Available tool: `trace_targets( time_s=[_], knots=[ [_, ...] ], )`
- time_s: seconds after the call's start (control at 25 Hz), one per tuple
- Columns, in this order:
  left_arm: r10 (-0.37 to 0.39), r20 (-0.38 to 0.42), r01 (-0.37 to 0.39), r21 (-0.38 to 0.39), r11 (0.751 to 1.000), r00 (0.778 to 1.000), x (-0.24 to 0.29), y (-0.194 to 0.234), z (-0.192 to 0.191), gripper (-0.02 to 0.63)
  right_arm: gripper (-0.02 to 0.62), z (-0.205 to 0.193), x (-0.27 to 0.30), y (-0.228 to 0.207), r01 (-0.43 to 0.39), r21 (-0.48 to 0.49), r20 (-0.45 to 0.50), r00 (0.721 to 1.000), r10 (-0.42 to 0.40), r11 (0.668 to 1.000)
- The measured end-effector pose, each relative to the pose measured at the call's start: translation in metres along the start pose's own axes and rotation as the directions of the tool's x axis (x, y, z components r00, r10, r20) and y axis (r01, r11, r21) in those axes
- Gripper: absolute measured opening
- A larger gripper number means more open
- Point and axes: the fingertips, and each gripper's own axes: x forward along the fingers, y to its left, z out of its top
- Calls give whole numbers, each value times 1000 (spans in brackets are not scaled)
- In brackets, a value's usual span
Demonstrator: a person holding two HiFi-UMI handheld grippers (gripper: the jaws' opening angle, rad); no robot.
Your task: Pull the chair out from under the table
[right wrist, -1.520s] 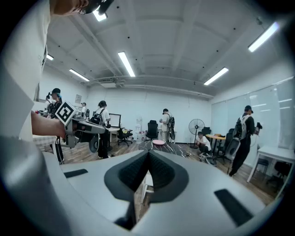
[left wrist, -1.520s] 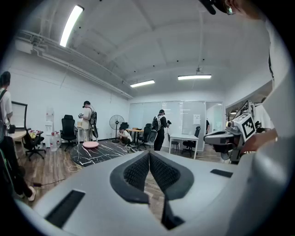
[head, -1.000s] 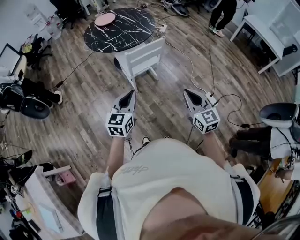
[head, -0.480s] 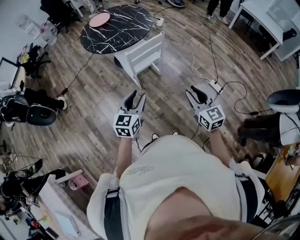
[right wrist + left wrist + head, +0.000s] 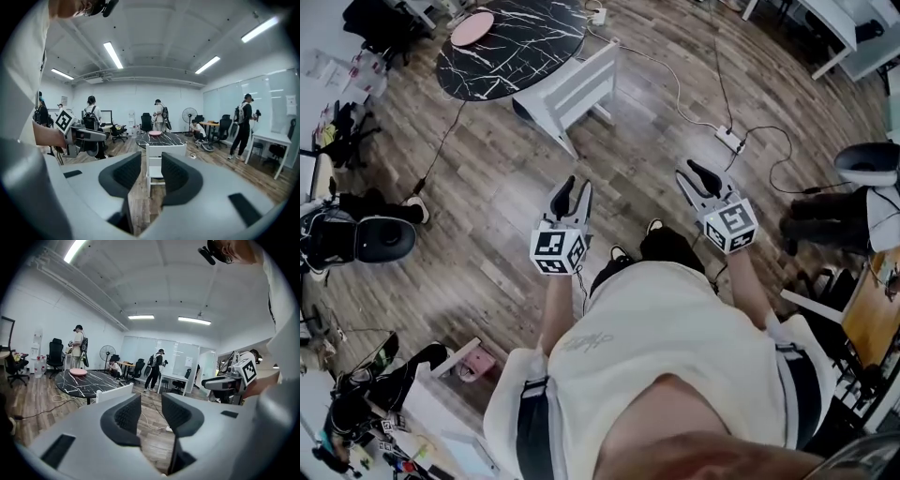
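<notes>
The left tool (image 5: 573, 187) and the right tool (image 5: 697, 174), both pinched shut a second ago, now stand wide. The right tool's jaws have just been opening, while the left's have eased slightly back in. Nothing is between either pair. The white chair (image 5: 570, 90) stands on the wood floor (image 5: 487, 187) well ahead of both tools, touched by neither, beside the round black tabletop (image 5: 511, 52).
</notes>
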Motion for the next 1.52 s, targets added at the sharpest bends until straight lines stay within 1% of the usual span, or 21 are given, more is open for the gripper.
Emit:
trace_targets(
  time_s=[0.2,0.4,0.48,0.6,0.72,0.84,1.04,1.32,1.52],
  knots=[
    [-2,-24,2,-4,1000,1000,20,14,-9,141,145,-5,23,-6,-21,-2,-29,999,21,1000],
    [12,-6,-12,8,1000,1000,57,23,2,127,150,-2,60,-29,-59,-30,-21,998,59,998],
    [16,-2,-16,11,1000,1000,74,26,9,123,151,-1,77,-45,-80,-29,-18,997,80,996],
    [17,29,-17,5,1000,999,104,31,24,116,154,9,103,-76,-105,-53,-5,995,105,993],
    [49,18,-50,32,998,999,136,39,34,112,156,19,128,-108,-136,-63,6,991,137,989],
    [96,13,-97,50,994,995,165,46,42,112,158,26,150,-134,-194,-74,8,981,195,978],
    [169,-28,-167,57,984,985,208,62,33,114,166,26,187,-161,-296,-106,-9,955,297,949],
    [188,-124,-181,66,981,974,237,82,22,114,169,26,236,-179,-370,-71,-21,929,369,926],
    [187,-168,-177,70,982,968,267,119,7,114,170,22,285,-174,-423,-104,-86,906,415,900]
  ],
)
